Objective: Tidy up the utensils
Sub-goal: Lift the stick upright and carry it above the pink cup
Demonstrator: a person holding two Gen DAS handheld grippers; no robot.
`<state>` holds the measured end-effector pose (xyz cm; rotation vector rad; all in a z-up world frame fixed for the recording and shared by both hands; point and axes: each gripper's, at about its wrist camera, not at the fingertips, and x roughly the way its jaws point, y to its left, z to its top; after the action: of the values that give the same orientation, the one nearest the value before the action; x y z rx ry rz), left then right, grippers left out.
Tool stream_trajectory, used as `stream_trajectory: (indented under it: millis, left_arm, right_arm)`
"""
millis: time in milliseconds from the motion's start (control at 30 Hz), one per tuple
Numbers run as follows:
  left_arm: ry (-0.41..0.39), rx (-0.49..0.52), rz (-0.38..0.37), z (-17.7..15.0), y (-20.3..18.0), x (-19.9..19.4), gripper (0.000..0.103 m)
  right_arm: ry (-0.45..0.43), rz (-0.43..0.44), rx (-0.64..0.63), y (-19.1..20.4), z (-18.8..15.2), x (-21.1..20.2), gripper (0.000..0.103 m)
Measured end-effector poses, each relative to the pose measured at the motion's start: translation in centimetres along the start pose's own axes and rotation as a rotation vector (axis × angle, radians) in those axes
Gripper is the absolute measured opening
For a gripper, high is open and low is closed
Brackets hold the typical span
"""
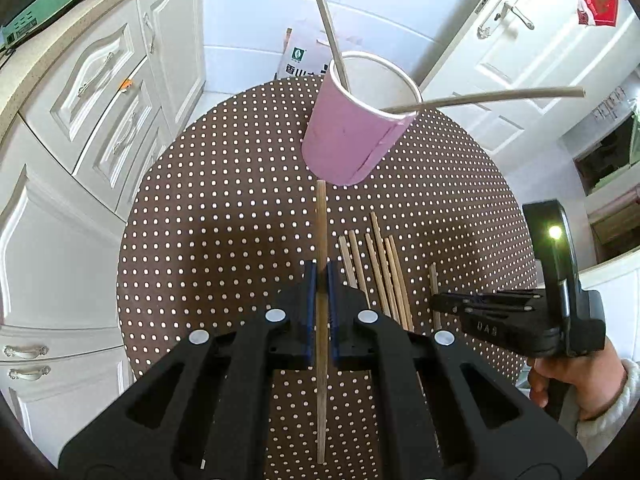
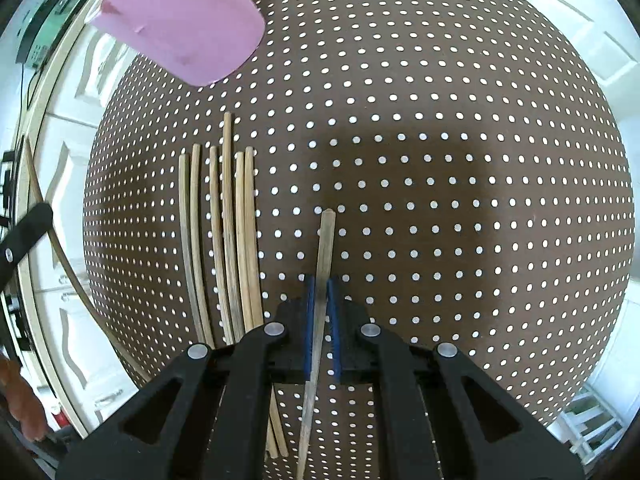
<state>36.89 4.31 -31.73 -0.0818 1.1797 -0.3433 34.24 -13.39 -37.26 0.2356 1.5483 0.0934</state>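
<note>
A pink paper cup (image 1: 352,128) stands on the round brown dotted table (image 1: 224,208) with two chopsticks (image 1: 328,20) leaning out of it. My left gripper (image 1: 321,276) is shut on a single bamboo chopstick (image 1: 321,224), held above the table and pointing toward the cup. Several more chopsticks (image 1: 380,268) lie side by side on the table to its right. My right gripper (image 2: 321,284) is shut on another chopstick (image 2: 326,240) close over the table, right of the lying bunch (image 2: 224,232). The pink cup (image 2: 180,24) shows at the upper left of the right wrist view.
White kitchen cabinets (image 1: 92,120) with metal handles curve round the left of the table. A white door (image 1: 520,40) stands behind at the right. A printed bag (image 1: 300,56) rests behind the cup. A hand (image 1: 568,376) holds the right gripper's handle.
</note>
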Motion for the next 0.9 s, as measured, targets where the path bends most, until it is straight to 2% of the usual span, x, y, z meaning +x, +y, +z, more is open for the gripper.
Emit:
stream_trajectory:
  millis: [200, 267, 400, 633, 800, 900]
  left_arm:
    - [0.015, 0.003, 0.009, -0.2, 0.0, 0.2, 0.006]
    - [0.014, 0.005, 0.008, -0.1, -0.1, 0.0, 0.006]
    - [0.002, 0.017, -0.001, 0.4, -0.3, -0.6, 0.006]
    - [-0.069, 0.021, -0.034, 2.7, -0.6, -3.8, 0.006]
    - [-0.147, 0.02, -0.058, 4.8, -0.8, -6.8, 0.006]
    - [-0.194, 0.004, -0.074, 5.9, -0.8, -8.4, 0.006]
  right_arm:
    - [-0.032, -0.084, -0.064, 2.1, 0.8, 0.6, 0.006]
    - [-0.038, -0.083, -0.065, 2.2, 0.9, 0.7, 0.006]
    - [-0.087, 0.021, -0.01, 1.9, 0.5, -0.9, 0.005]
    - [-0.288, 0.167, -0.062, 4.7, 1.4, -9.1, 0.005]
    - [-0.43, 0.2, -0.144, 6.9, 1.4, -14.9, 0.005]
    - [-0.487, 0.204, -0.174, 7.0, 1.2, -17.2, 0.005]
